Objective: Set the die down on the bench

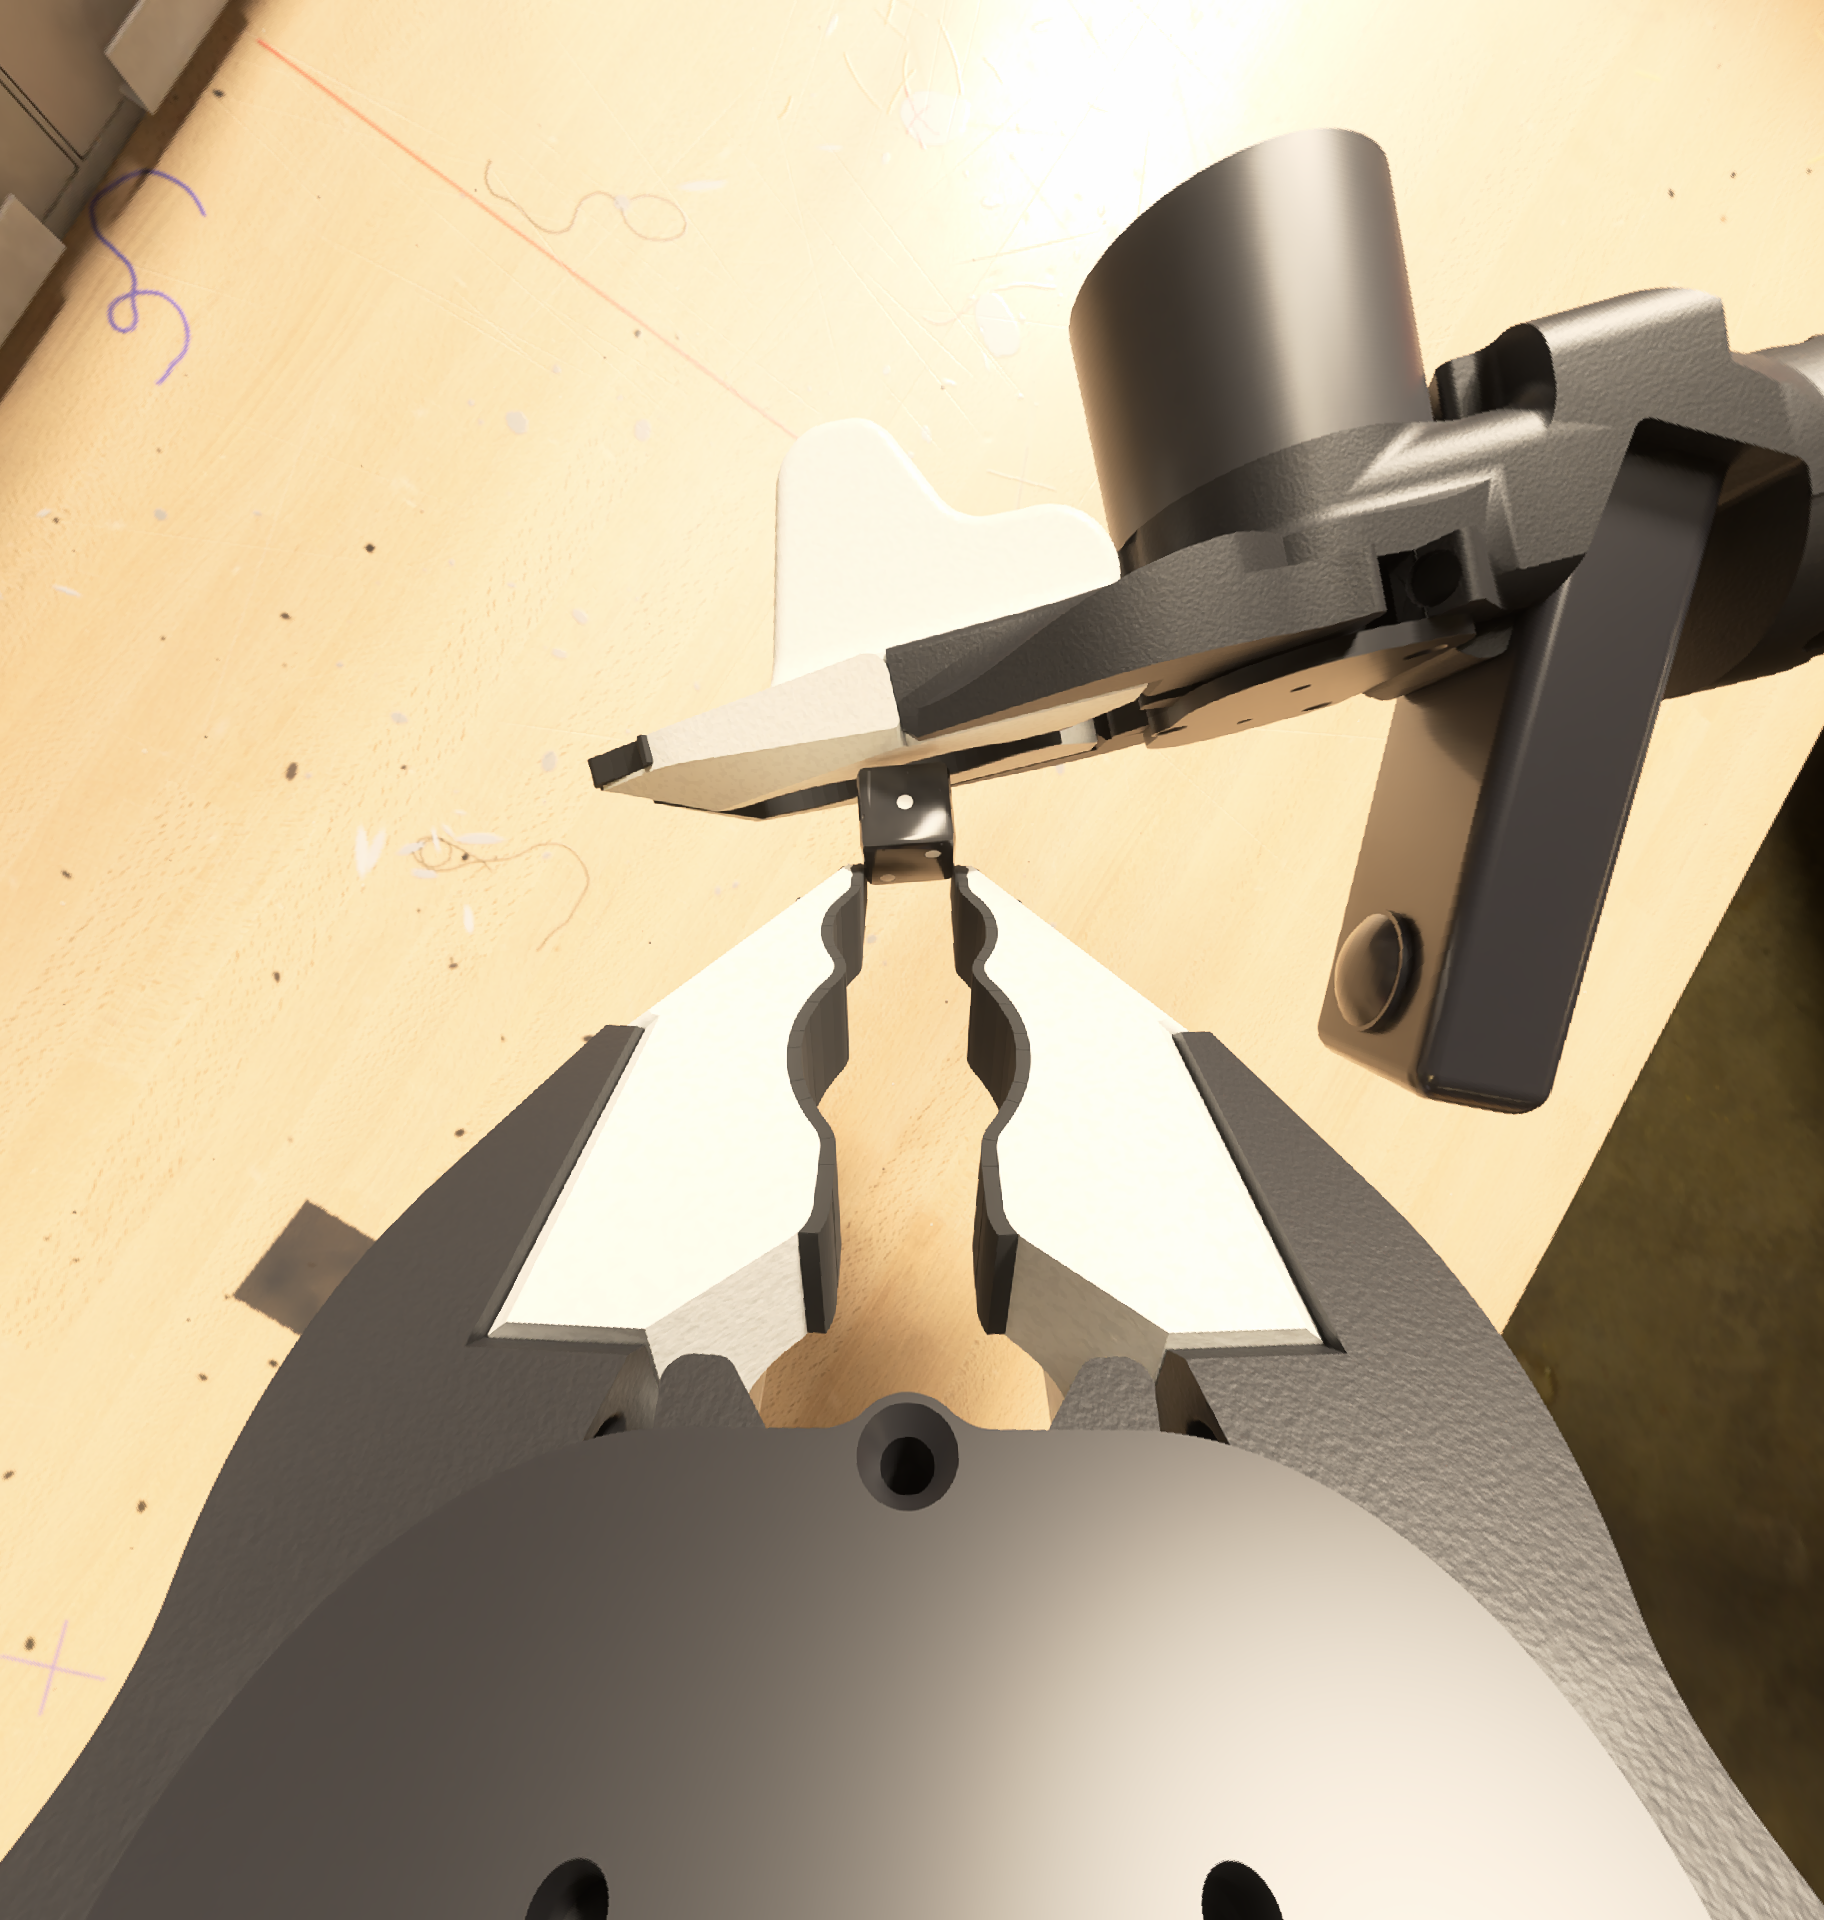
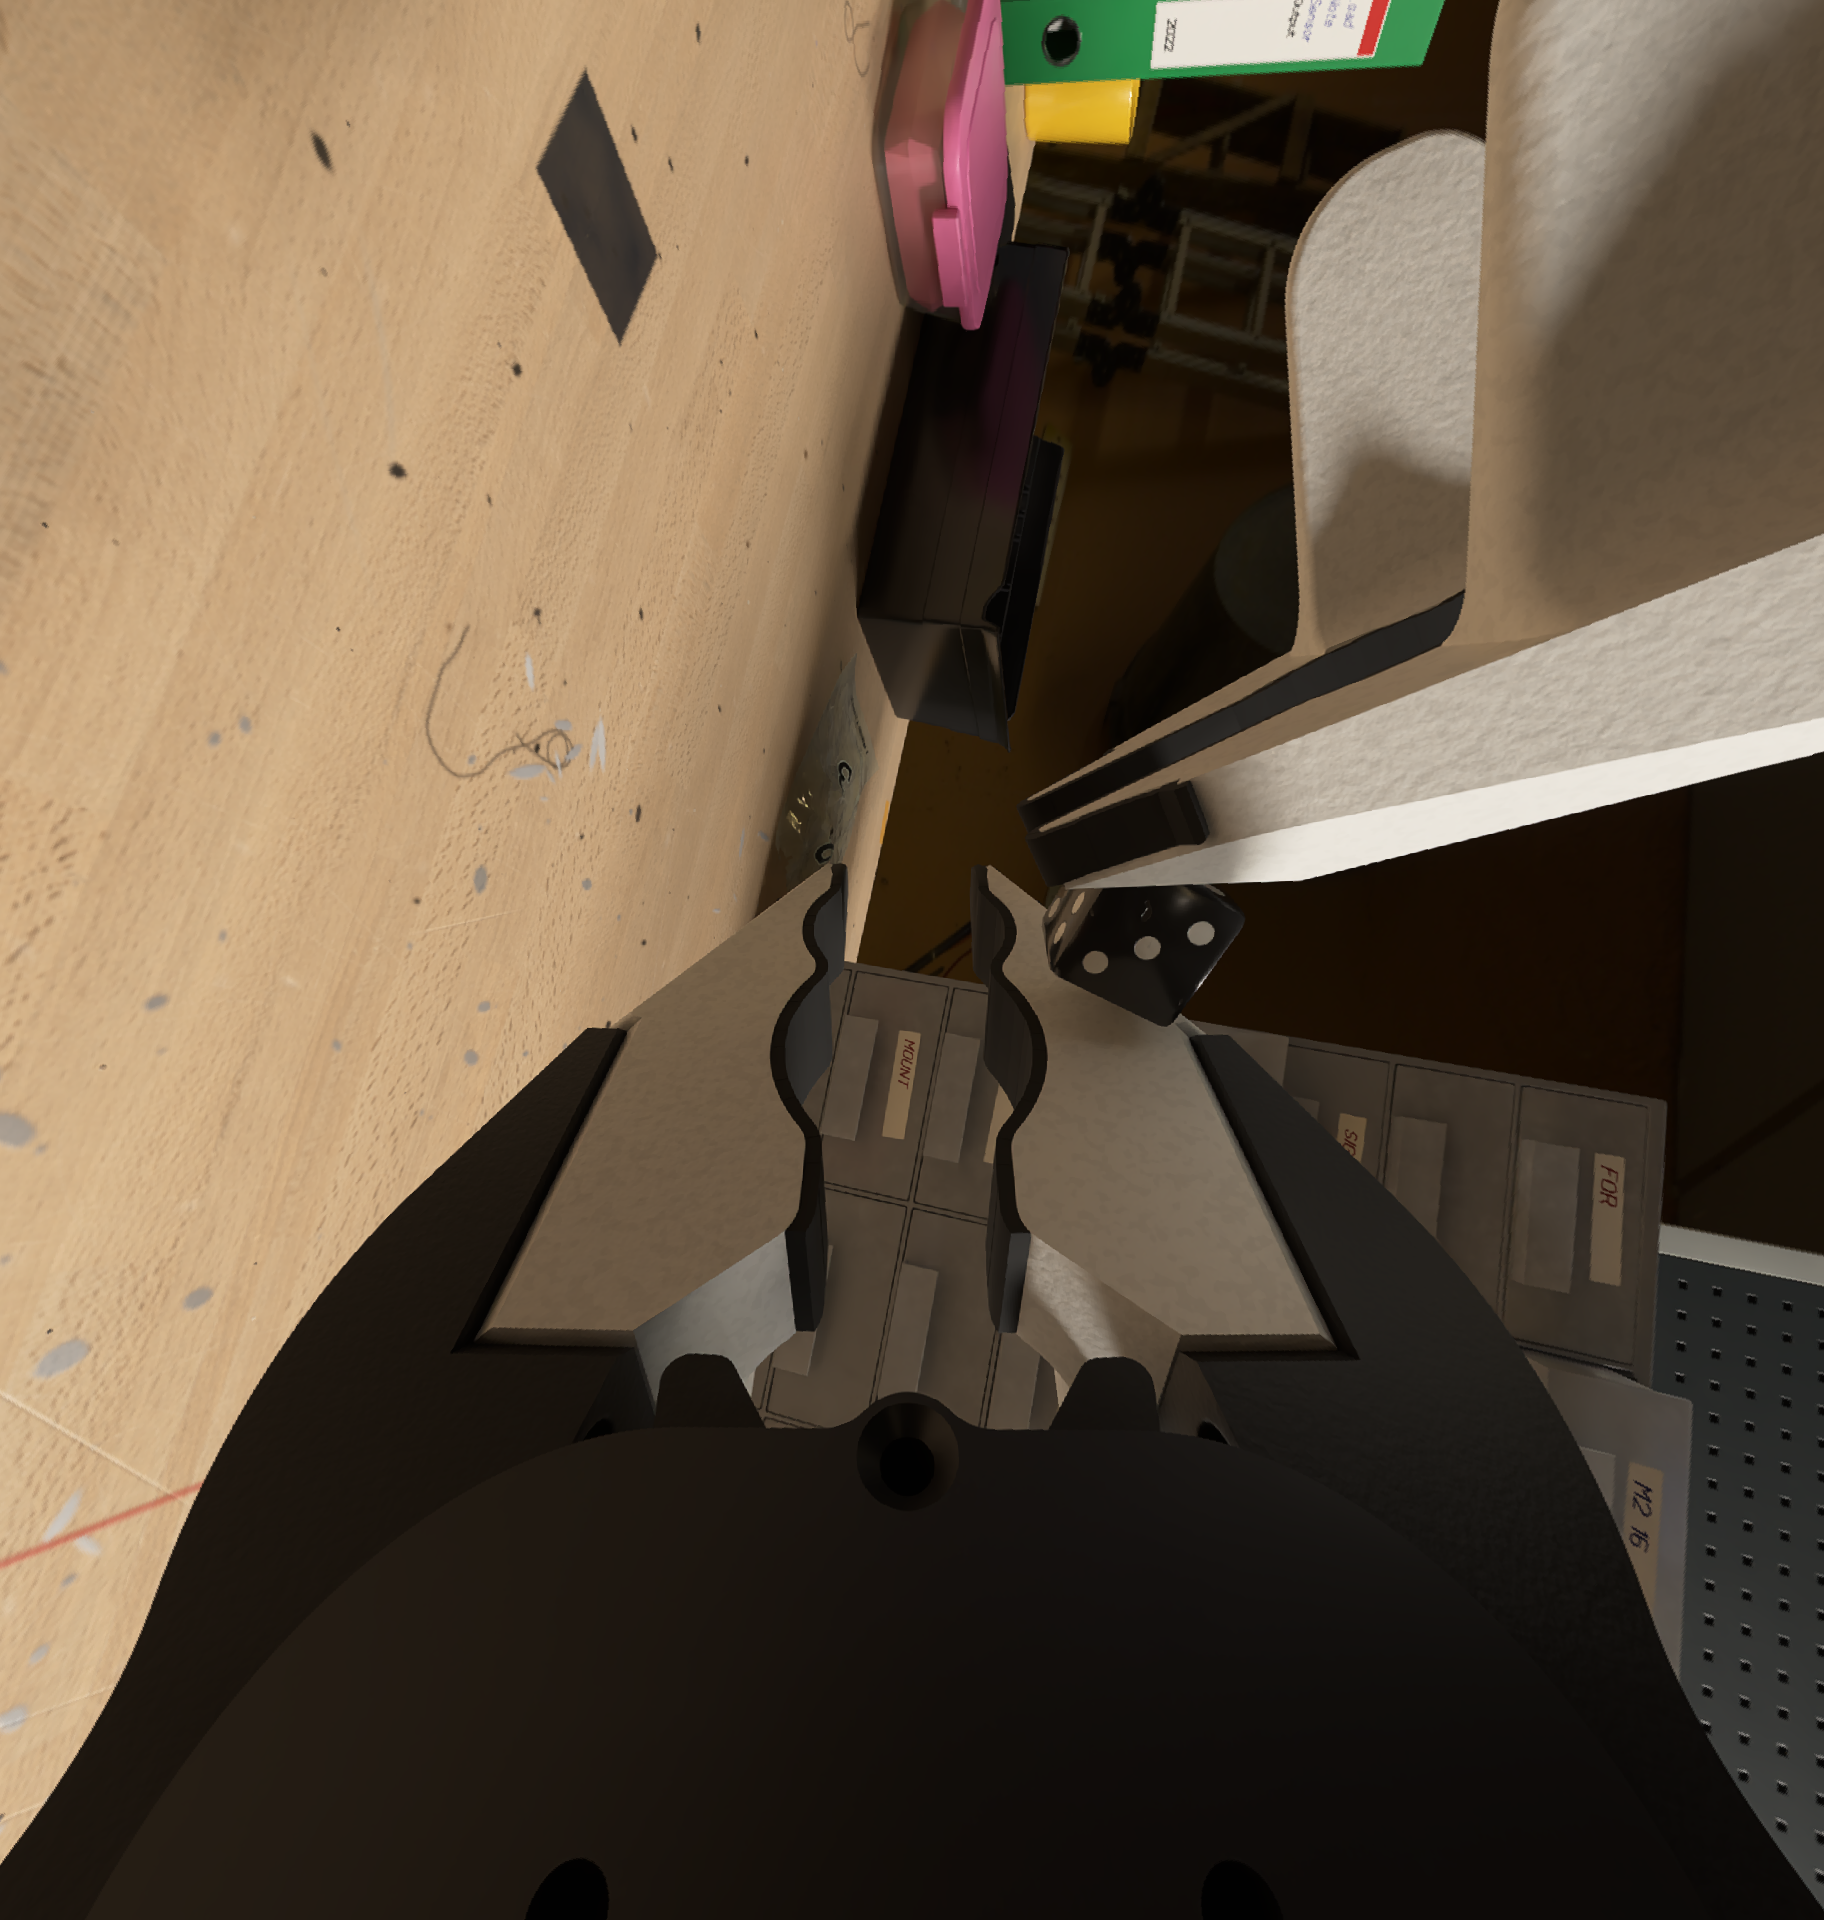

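Die (image 1: pixel 906 831) held above scuffed wooden bench (image 1: pixel 368 623).

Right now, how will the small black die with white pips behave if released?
This black white-pipped die looks rigid and light, unlikely to deform. The left tool seems to pinch it only at the tips, so it may slip or twist. Its smooth faces and rounded corners suggest it would tumble on the pale wooden bench.
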Controlling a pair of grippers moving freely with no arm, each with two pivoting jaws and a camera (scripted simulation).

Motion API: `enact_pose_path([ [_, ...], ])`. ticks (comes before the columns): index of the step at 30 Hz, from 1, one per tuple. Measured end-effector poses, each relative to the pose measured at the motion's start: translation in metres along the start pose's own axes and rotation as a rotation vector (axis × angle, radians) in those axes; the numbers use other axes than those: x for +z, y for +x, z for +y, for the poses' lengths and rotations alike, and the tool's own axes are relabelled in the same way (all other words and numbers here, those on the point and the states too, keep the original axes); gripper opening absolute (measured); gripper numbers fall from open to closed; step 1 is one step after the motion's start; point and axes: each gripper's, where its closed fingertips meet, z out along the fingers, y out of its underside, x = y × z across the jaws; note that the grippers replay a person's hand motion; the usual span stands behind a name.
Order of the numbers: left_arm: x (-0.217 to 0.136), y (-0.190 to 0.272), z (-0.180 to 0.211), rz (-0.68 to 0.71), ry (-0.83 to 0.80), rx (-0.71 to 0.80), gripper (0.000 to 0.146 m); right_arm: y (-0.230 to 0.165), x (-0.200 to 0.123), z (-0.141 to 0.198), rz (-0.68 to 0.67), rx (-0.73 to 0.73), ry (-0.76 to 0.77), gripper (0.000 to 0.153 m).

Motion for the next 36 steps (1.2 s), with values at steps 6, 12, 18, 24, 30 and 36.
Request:
enact_pose_path([
  [6,-0.007,-0.001,0.009,0.005,-0.076,0.011,0.016,0.001,0.003,-0.011,0.012,0.044,-0.007,0.023],
  [12,-0.011,-0.003,0.011,-0.112,-0.130,0.076,0.016,0.006,0.006,-0.012,0.062,0.086,-0.039,0.024],
  [18,-0.017,0.001,0.028,0.159,-0.219,0.074,0.016,0.001,0.005,-0.033,0.046,0.069,0.020,0.024],
  [24,-0.011,-0.005,0.024,-0.009,-0.259,0.136,0.016,-0.002,0.010,-0.023,0.027,0.107,-0.032,0.023],
  [30,-0.017,-0.004,0.014,-0.204,-0.193,0.186,0.016,0.011,0.008,-0.017,0.093,0.137,-0.056,0.023],
  [36,-0.021,-0.002,0.018,0.124,-0.184,0.037,0.016,0.008,0.007,-0.025,0.062,0.136,-0.035,0.023],
])
